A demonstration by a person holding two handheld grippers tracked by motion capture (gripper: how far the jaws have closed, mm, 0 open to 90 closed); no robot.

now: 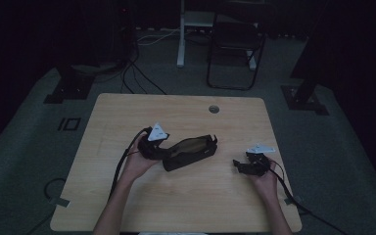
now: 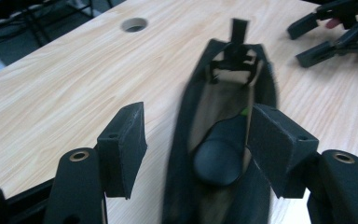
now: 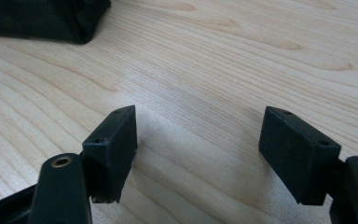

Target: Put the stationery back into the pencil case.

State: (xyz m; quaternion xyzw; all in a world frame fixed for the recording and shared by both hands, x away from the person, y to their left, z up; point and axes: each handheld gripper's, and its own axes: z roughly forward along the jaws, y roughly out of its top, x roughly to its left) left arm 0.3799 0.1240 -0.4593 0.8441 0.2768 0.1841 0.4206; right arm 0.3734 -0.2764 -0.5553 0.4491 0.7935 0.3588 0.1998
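Pouch (image 1: 191, 152), the black one with its top open, lies near the middle of our wooden table (image 1: 127, 112). Our left gripper (image 2: 196, 140) sits at the pouch's near end, jaws spread around its rim and not squeezing, so it can let go. Our right gripper (image 3: 198, 149) waits well apart from the pouch, jaws spread, pinching nothing.
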